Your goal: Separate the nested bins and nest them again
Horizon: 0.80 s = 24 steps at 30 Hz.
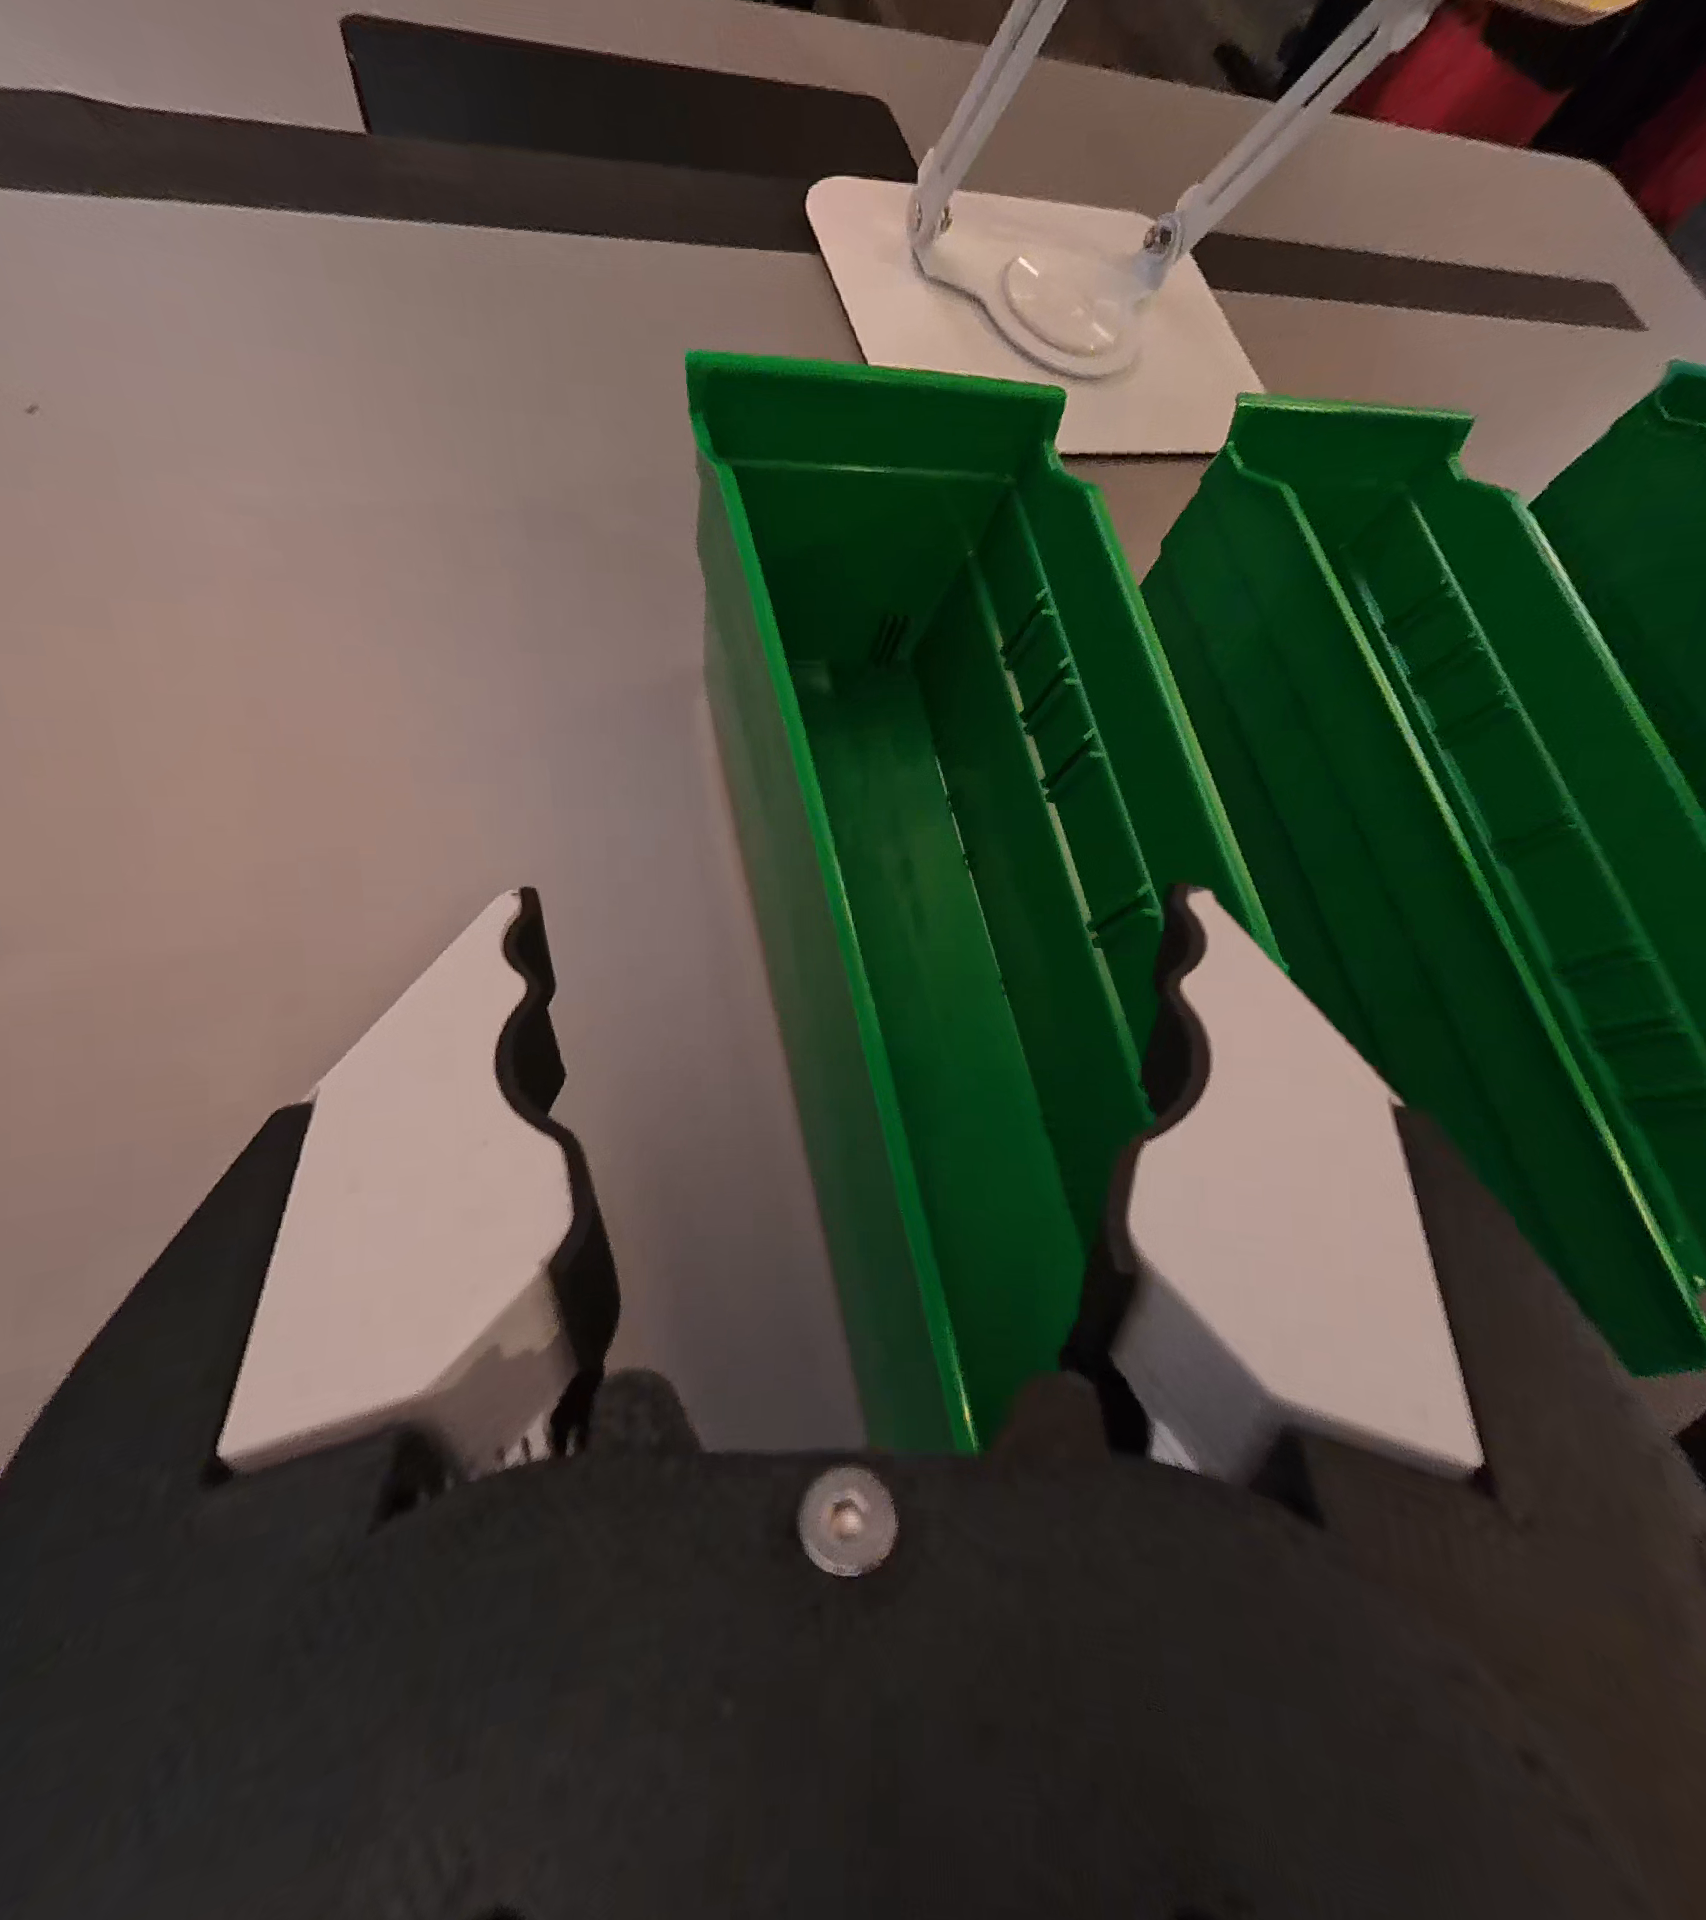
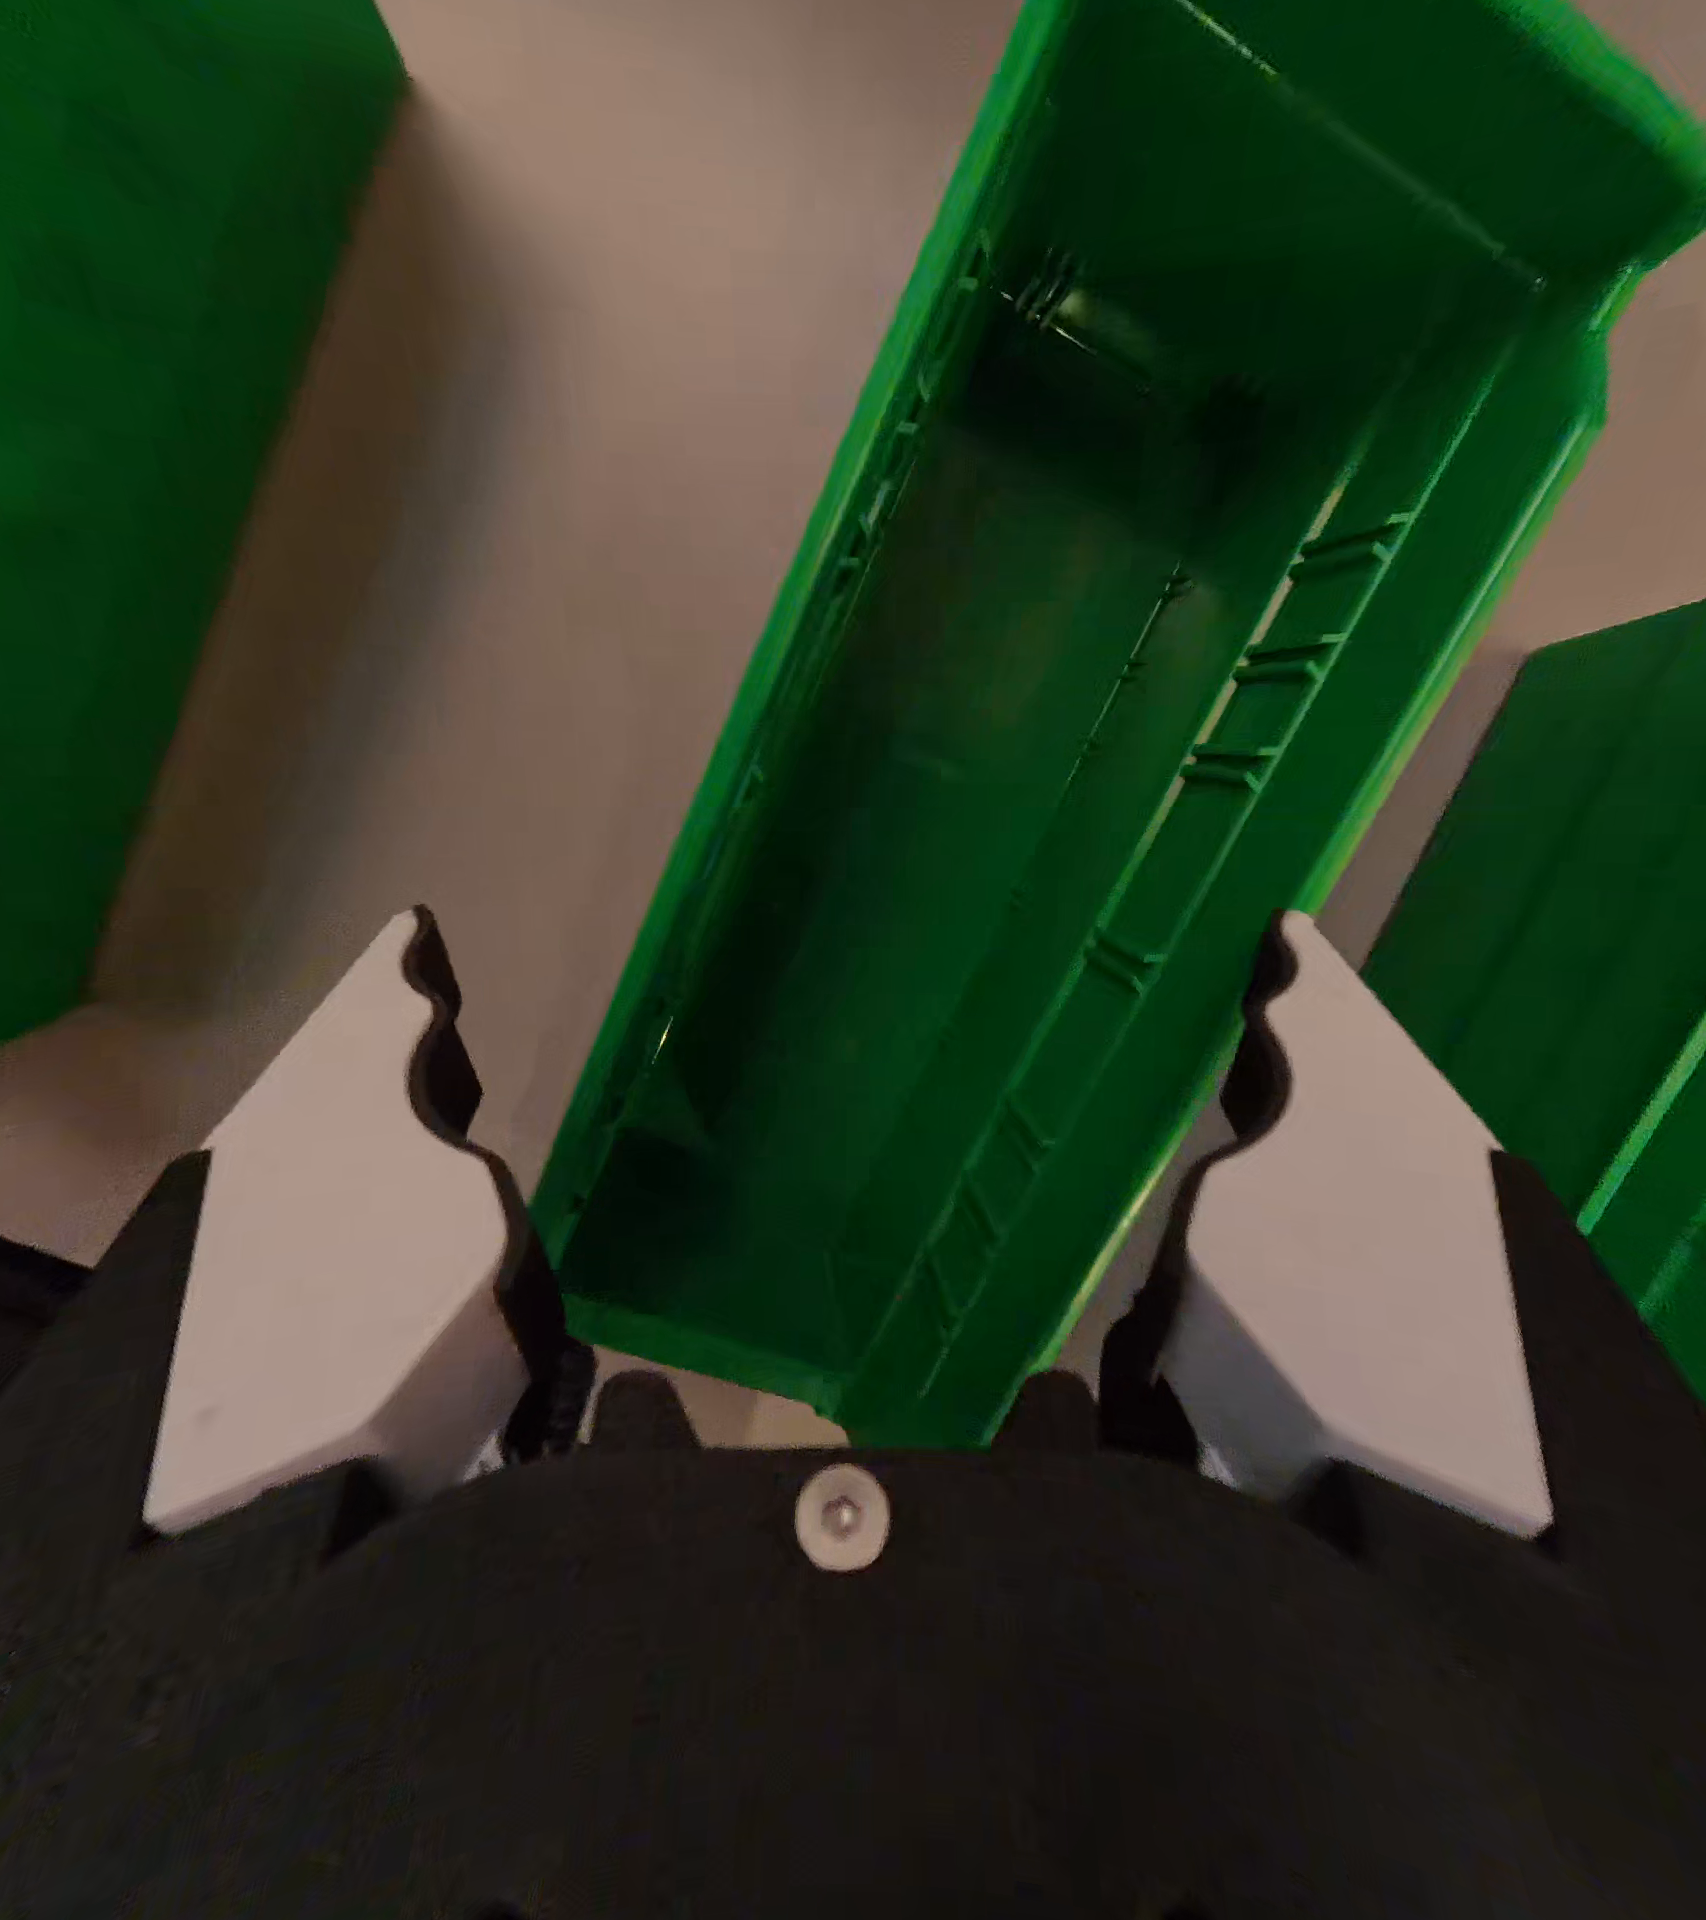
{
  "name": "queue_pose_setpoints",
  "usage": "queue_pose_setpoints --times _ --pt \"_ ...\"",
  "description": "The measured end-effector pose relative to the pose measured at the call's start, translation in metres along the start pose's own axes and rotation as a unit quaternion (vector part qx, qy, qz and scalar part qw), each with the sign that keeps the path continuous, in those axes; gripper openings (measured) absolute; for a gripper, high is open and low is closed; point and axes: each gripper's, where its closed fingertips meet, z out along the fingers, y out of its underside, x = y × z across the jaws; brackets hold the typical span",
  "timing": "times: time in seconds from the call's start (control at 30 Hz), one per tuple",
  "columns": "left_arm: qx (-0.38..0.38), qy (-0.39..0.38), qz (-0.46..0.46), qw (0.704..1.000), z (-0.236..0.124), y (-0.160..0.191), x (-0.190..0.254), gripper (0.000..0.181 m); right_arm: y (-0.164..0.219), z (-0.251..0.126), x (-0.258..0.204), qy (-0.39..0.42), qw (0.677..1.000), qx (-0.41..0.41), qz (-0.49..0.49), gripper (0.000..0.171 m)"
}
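Bins stand separated on the counter (image 1: 309,623) in your left wrist view: a near green bin (image 1: 890,831) runs straight ahead, a second green bin (image 1: 1431,831) lies just beside it on the right, angled, and a third green bin (image 1: 1680,582) shows at the right edge. Your left hand-held gripper (image 1: 854,904) has its fingers spread wide, and the near bin's left wall runs between them, the right finger over its inside. Beyond the bins a white lamp base (image 1: 1036,301) sits on the counter, close to the near bin's far end, with black strips (image 1: 413,177) behind.

In your right wrist view, your right hand-held gripper (image 2: 849,925) is also spread apart, hovering over a tilted middle bin (image 2: 1036,779). A left bin (image 2: 101,468) and a right bin (image 2: 1659,883) flank it, both apart from it.
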Motion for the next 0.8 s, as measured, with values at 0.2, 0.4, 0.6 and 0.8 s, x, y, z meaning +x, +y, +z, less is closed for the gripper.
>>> queue_pose_setpoints --times 0.2,0.4,0.6,0.8 --pt "0.016 0.019 0.002 1.0 0.008 -0.009 0.001 0.109 -0.007 0.001 0.017 0.016 1.0 0.004 0.012 0.131" --pt "0.029 0.022 -0.013 0.999 0.005 -0.011 -0.009 0.107 -0.005 -0.011 -0.009 -0.055 0.998 -0.008 0.007 0.145" --pt "0.036 0.028 -0.027 0.999 0.004 -0.011 -0.014 0.106 -0.014 -0.001 0.026 -0.004 0.999 0.0 0.053 0.143" --pt "0.027 0.021 -0.032 0.999 0.009 -0.005 -0.018 0.104 -0.008 0.021 0.033 0.026 0.999 -0.029 0.02 0.131"
